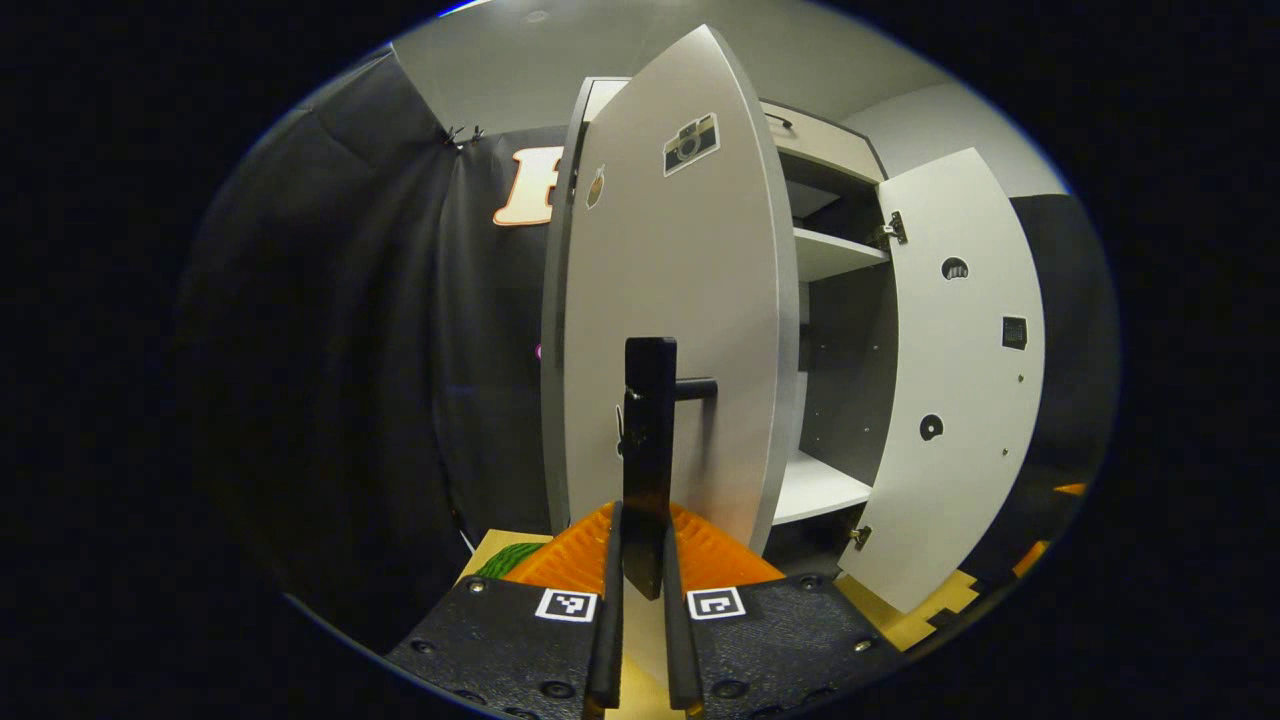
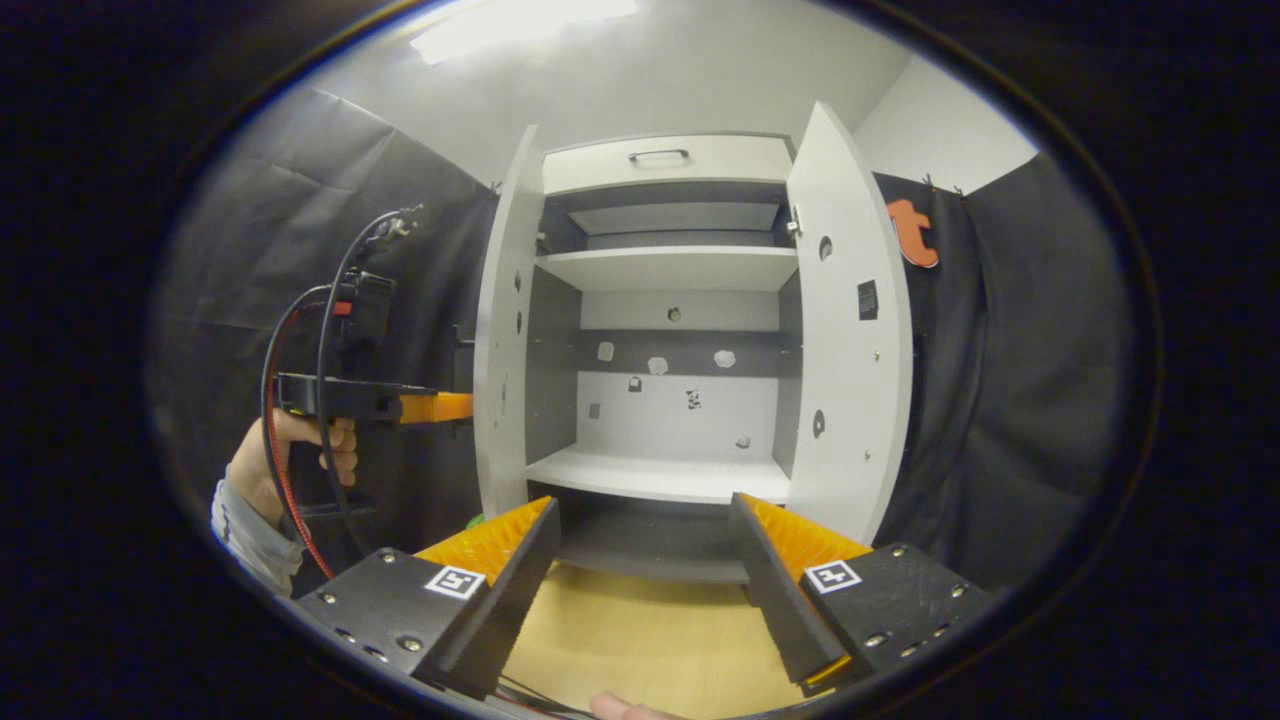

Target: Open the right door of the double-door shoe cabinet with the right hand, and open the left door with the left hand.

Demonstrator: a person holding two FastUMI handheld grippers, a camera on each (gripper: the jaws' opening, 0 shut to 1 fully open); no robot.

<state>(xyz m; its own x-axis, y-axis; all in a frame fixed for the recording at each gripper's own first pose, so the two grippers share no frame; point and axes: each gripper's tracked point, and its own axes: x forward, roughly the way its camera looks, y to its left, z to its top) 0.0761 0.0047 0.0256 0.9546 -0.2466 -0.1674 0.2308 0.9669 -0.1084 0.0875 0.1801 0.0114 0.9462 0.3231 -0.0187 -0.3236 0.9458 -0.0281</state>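
left gripper (image 1: 645, 560) clenched on the left door's handle (image 1: 650, 450), holding that door (image 1: 680, 330) swung wide. right gripper (image 2: 640, 570) released, drawn back over the worktop (image 2: 640, 640); right door (image 2: 850, 340) fully open, shelves exposed.

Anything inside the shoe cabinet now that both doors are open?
The shoe cabinet holds bare shelves and a back panel with small holes; no shoes visible. The drawer on top stays closed, so its contents are hidden.
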